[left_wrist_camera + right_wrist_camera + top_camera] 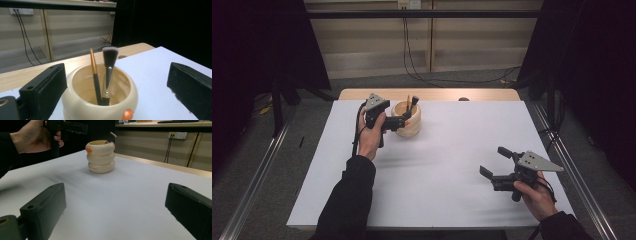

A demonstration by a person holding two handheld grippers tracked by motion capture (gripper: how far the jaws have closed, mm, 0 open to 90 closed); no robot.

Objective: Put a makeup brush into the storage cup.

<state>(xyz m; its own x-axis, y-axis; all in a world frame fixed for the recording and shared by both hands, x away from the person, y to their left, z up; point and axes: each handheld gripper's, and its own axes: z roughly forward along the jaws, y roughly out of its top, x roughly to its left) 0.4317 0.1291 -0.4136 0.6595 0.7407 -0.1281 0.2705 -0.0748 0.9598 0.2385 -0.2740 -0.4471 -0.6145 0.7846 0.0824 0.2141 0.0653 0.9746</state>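
cream ceramic: ribbed holder (407, 120) with orange dot, far left part of white counter (447, 165)
contents: flat-top makeup brush (109, 72) and thin gold-ferrule brush (95, 75), both standing upright inside, leaning on the rim
left gripper (404, 120): at the holder's rim, fingers wide apart, gripping nothing
right gripper (494, 162): near right of counter, well apart from holder, fingers wide, nothing between
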